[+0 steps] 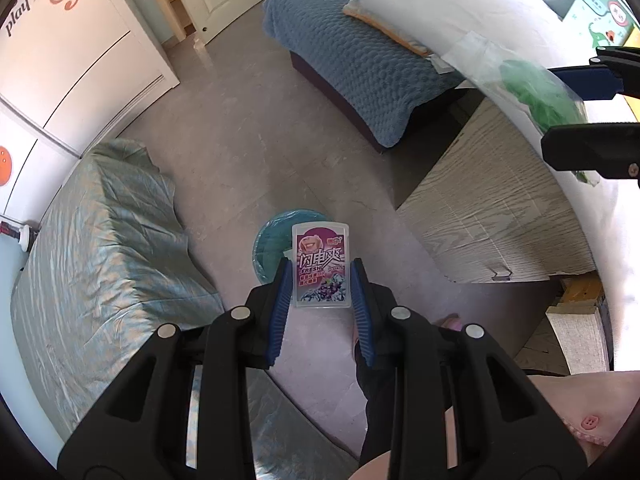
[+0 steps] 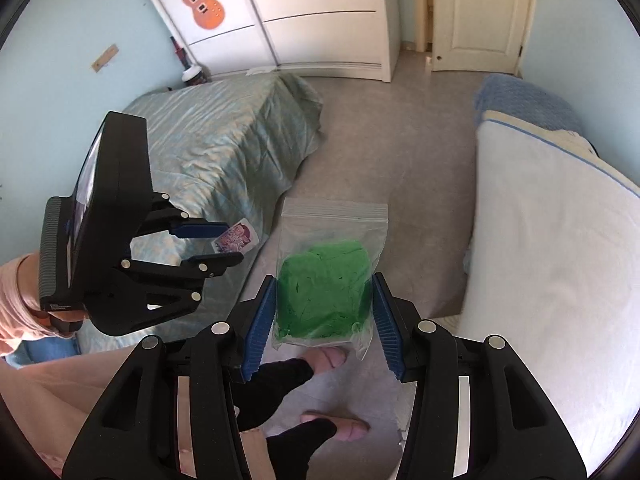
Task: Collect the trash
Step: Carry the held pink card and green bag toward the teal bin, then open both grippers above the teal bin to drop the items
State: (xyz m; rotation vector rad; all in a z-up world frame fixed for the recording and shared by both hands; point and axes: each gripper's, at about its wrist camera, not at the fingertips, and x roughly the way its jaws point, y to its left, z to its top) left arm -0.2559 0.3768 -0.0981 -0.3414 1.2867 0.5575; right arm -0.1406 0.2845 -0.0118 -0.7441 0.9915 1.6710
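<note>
Clamped in the left gripper [image 1: 320, 280] by its two long sides, a small, stiff, light candy box [image 1: 321, 266]; squeezed in the right gripper [image 2: 325, 304], a soft, slippery clear bag [image 2: 332, 264] of green stuff; farther down on the floor, probably a trash bin [image 1: 272, 240].

Both wrist views high, facing down at floor [image 1: 240, 152]; share green-covered bed [image 2: 224, 140].

Open floor [image 1: 248, 152] lies between draped bed [image 1: 100, 240], blue bed [image 1: 352, 60] and cabinet [image 1: 492, 208].
</note>
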